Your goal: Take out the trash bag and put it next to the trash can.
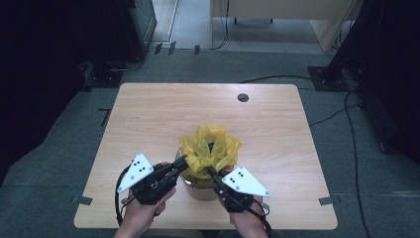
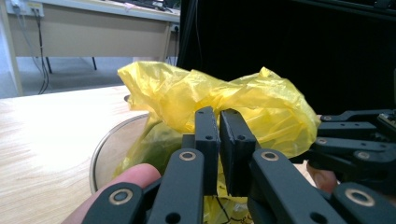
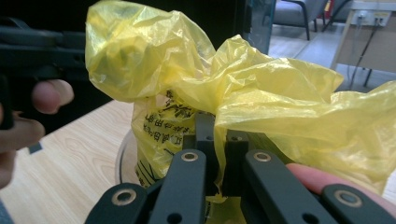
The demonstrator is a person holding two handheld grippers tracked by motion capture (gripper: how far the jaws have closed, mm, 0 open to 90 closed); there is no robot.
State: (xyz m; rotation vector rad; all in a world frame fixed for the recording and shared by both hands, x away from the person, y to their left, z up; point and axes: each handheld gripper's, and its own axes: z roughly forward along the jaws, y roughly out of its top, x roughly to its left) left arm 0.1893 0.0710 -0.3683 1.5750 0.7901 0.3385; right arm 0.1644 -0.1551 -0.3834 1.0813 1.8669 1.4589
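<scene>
A crumpled yellow plastic bag (image 1: 210, 146) lines a round container (image 1: 200, 191) near the table's front edge, and its top billows above the rim. My left gripper (image 1: 184, 162) meets the bag's left side. In the left gripper view the jaws (image 2: 219, 135) stand pressed together on a fold of the bag (image 2: 210, 93), beside the container's rim (image 2: 100, 149). My right gripper (image 1: 212, 172) holds the bag's near right side. In the right gripper view a sheet of the bag (image 3: 261, 88) runs down between my right gripper's (image 3: 217, 135) closed jaws. Printed characters (image 3: 161, 121) show on the film.
The wooden table (image 1: 148, 114) has a round cable hole (image 1: 242, 97) at the back. Cables (image 1: 346, 114) trail over the floor to the right. Dark equipment stands at both sides, and a light desk (image 1: 277, 10) sits beyond.
</scene>
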